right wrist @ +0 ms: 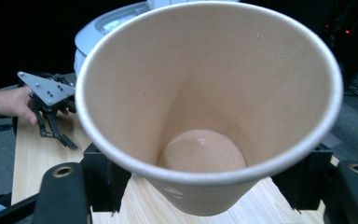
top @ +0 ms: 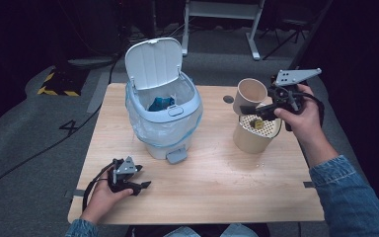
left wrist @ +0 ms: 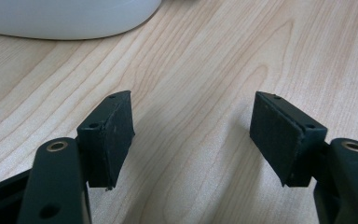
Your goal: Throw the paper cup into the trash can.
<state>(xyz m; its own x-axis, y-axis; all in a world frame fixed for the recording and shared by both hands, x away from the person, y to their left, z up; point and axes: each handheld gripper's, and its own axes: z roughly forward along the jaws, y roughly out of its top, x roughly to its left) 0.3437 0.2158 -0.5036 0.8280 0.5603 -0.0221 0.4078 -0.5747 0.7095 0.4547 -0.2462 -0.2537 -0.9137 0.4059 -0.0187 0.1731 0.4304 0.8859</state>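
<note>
Dark floor and black cables are surrounding a pale wooden desk (top: 212, 187), behind which the legs of a white frame (top: 222, 15) are being shown. Toward the far left part of the desk a white pedal bin (top: 164, 118) is standing with its lid (top: 153, 61) tipped up and back, a clear liner being folded over its rim and something blue (top: 160, 103) lying inside. Near the far right corner a paper cup (top: 249, 96) is being held by the right gripper (top: 256, 109), tilted with its mouth facing up and toward the camera; in the right gripper view the cup (right wrist: 205, 107) is being clamped between the two black jaws, its inside being seen as bare. Just below the held cup a wider beige container (top: 254, 136) is standing on the desk, a perforated insert (top: 259, 123) being set in its top. A small dark round mark (top: 228, 99) is lying on the desk beside the cup. By the near left corner the left gripper (top: 140, 185) is being rested low over the desk in a hand (top: 103, 197), well apart from the bin; in the left gripper view its jaws are being kept wide with only bare wood between them.
</note>
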